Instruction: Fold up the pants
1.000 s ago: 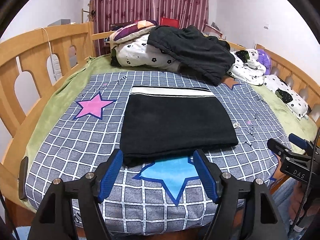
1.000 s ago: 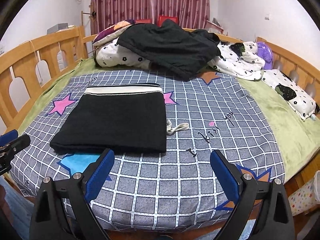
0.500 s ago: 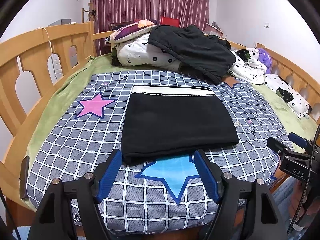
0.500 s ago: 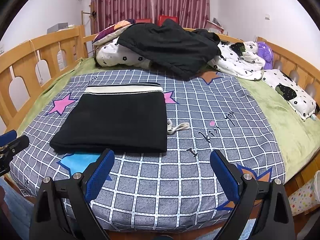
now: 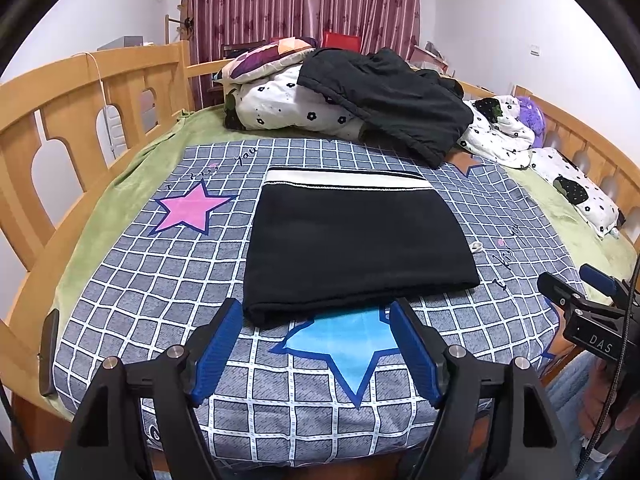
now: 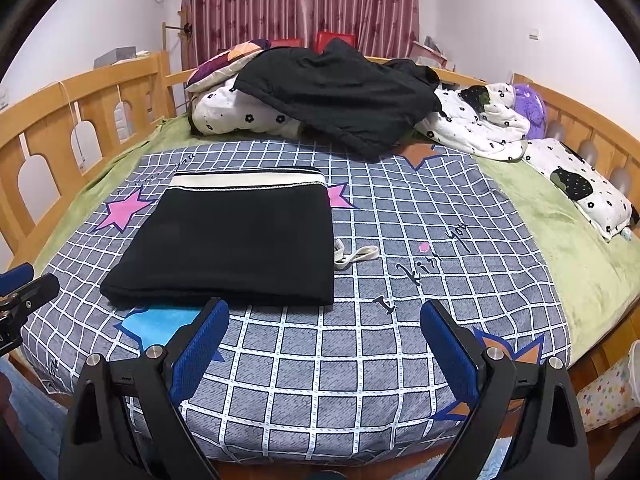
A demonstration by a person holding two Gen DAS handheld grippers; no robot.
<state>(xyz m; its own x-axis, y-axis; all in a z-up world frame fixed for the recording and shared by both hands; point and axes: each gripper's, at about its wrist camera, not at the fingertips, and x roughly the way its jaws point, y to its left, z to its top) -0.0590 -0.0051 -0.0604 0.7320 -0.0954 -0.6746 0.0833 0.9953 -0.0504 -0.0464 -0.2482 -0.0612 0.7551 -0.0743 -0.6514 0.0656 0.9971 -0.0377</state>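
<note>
The left gripper (image 5: 316, 344) fills the bottom of the left wrist view, its two blue-padded fingers (image 5: 216, 344) spread wide with nothing between them. Just above their tips, in the middle of the frame, lie the pants (image 5: 352, 248): one pair, black, folded flat into a neat rectangle with a single white waistband along the far edge. They rest on the checked blanket (image 5: 160, 288), covering the top of the one blue star (image 5: 352, 352); one pink star (image 5: 188, 210) sits to their left. At the top centre a dark jacket (image 5: 392, 96) is heaped over flowered bedding (image 5: 288, 108). The right gripper (image 5: 580, 292) pokes in at the right edge. Against the picture half a second back, almost nothing differs; the pants sit in the same spot and the fingers keep the same spread.

In the right wrist view the right gripper (image 6: 324, 344) takes up the bottom, both fingers likewise parted and empty, over bare blanket (image 6: 400, 340). The pants (image 6: 236, 244) lie left of centre, and one white drawstring loop (image 6: 356, 256) trails out at their right edge. Two pink stars show here, one at the pants' upper left (image 6: 124, 212), one peeking out at the waistband's right end (image 6: 340, 196). The left gripper (image 6: 24, 288) shows at the left edge. This view too matches the earlier one.
</note>
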